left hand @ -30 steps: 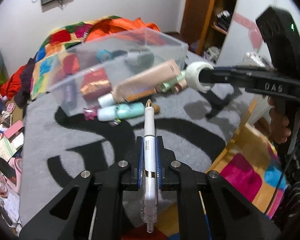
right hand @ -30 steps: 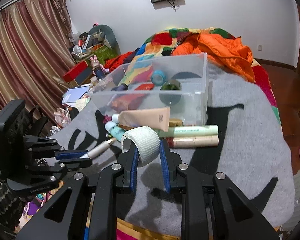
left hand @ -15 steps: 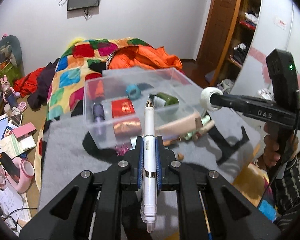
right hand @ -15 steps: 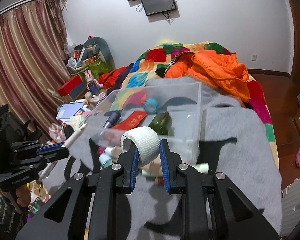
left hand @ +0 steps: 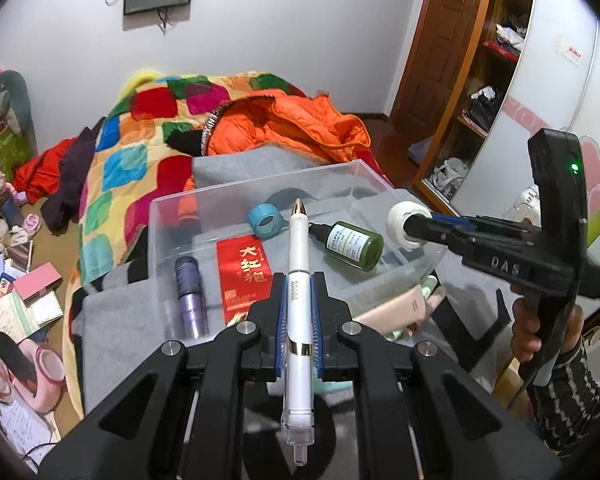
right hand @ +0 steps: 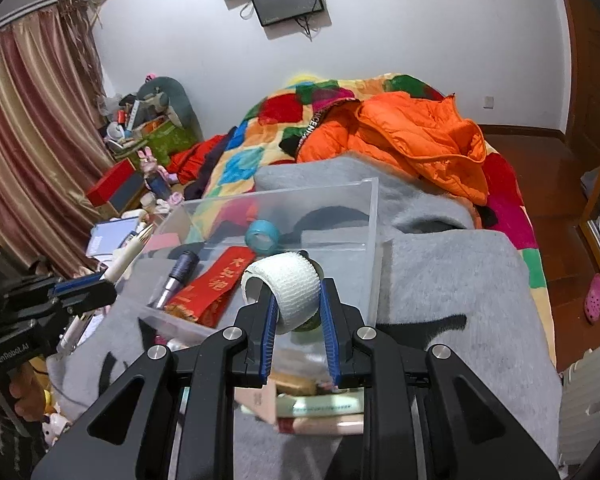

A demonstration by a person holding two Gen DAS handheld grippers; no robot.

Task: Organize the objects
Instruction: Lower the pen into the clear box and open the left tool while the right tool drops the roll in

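The tubes lying just before the clear plastic storage box (left hand: 236, 200) are mostly hidden behind the black gripper frames, and the box's near rim blurs in the right wrist view. The left gripper (left hand: 299, 304), tilted downward, pinches a white pen-shaped tube with a gold tip (left hand: 298, 280) over the box's near edge. The right gripper (right hand: 298, 312) likewise clamps a white gauze roll (right hand: 288, 288) above the box's open right side, beside the dark green bottle (left hand: 352, 245).

Left gripper (left hand: 299, 308) and right gripper (right hand: 298, 312) both clamped, angled downward, seemingly level together.
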